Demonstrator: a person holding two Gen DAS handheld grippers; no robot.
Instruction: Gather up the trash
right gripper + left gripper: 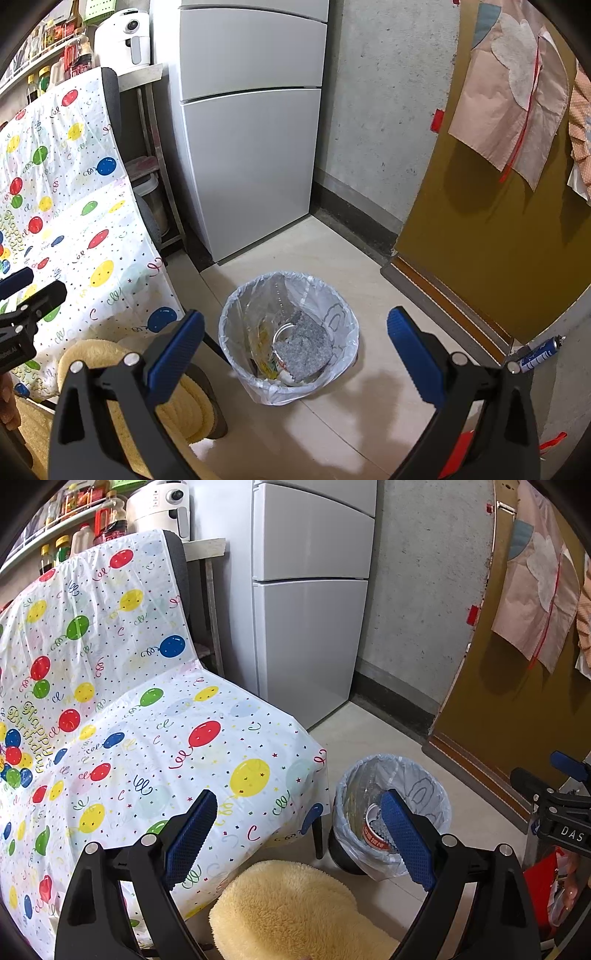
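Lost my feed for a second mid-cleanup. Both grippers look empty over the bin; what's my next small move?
Probably swing the right gripper toward the blue can lying on the floor by the door. Both grippers' jaws stand open and empty, the left gripper included, the bin already holds trash, and the tablecloth shows nothing loose. That can may be the only trash in view.
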